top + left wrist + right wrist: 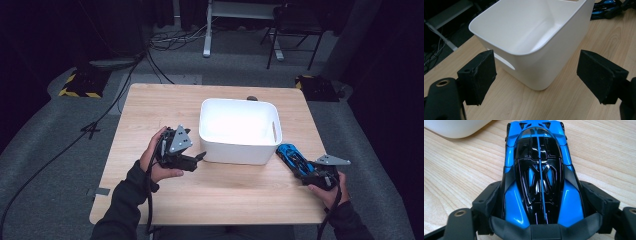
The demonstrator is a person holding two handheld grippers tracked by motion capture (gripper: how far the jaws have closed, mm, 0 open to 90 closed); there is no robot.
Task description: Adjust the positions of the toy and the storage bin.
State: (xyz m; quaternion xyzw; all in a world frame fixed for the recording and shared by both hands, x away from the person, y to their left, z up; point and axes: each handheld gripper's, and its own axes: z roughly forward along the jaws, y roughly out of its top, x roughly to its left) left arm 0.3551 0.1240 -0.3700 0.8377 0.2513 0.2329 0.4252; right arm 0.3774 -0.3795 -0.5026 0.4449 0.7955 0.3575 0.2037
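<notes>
Right gripper: my right gripper [541,202] has its two black jaws closed against the flanks of a glossy blue and black toy sports car [540,177]; in the high view the right gripper [312,172] sits near the table's front right corner.
Car position: it rests on the pale wooden table [150,105], just beside the front right corner of the white plastic bin [239,131], which I judge its likely destination.
Car axis: its long axis runs straight away from the jaws, nose toward the bin, tail at my grip.
Key relation: the bin lies ahead and to the left of the car; I judge the move needs a lift over the rim.
Left gripper: my left gripper [536,75] is spread wide, holding nothing, pointed at the bin's near left corner.
Nearer hand: the right hand [327,192] has the car; the left hand [157,157] idles beside the bin.
</notes>
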